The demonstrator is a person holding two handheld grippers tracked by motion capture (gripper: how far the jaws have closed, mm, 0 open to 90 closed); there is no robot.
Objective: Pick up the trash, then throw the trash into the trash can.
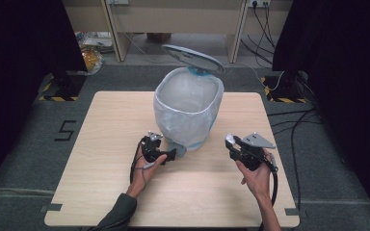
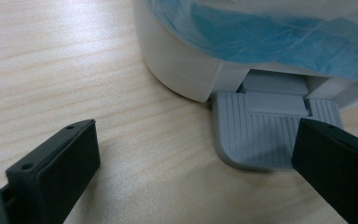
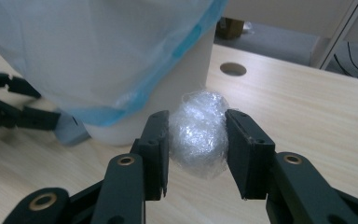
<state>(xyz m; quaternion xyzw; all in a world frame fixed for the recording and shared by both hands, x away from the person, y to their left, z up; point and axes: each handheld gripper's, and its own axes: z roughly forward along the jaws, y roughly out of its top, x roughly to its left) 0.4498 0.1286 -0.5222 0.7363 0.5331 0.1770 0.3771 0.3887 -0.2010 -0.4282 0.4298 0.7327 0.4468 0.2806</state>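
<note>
Right tool [image 3: 197,140]: clamped on the crumpled clear plastic-wrap ball [image 3: 199,133], held above the desk [image 1: 101,183].
Left tool [image 2: 191,158]: jaws apart, one pressing the grey ribbed pedal [image 2: 261,135].
Done: ball picked up; lid [image 1: 192,57] raised.
Left: drop it into the white bag-lined bin [image 1: 188,108] ahead.
Room: open desk around; bin rim stands higher than the ball.
</note>
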